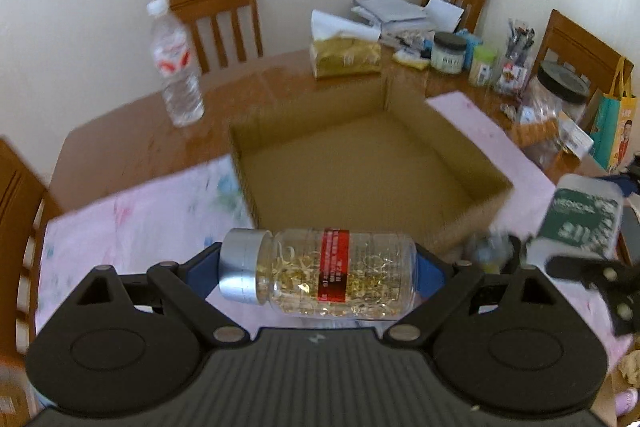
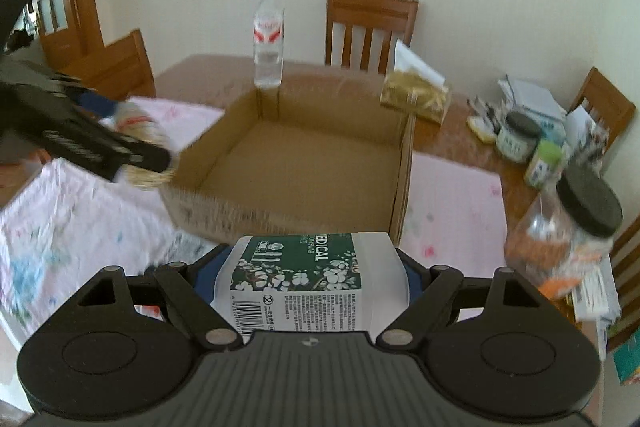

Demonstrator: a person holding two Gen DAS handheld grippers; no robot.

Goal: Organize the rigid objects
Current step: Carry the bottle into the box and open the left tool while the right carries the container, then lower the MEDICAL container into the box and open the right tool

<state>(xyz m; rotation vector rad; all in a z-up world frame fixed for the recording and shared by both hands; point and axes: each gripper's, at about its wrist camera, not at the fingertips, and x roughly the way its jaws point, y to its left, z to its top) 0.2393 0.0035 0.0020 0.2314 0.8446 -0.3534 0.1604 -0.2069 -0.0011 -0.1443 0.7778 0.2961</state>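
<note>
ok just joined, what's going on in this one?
A person is tidying a table with two grippers. The left hand-held gripper holds a clear jar with a silver cap, lying sideways between its pads. The right hand-held gripper grips a green-labelled cotton swab box. Both are held near the open cardboard box, which has nothing in it yet.

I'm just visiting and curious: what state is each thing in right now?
Clear jar: capped, on its side, held in left gripper.
Cotton swab box: closed, held in right gripper.
Cardboard box: open, nothing inside.
Water bottle: upright, capped.
</note>
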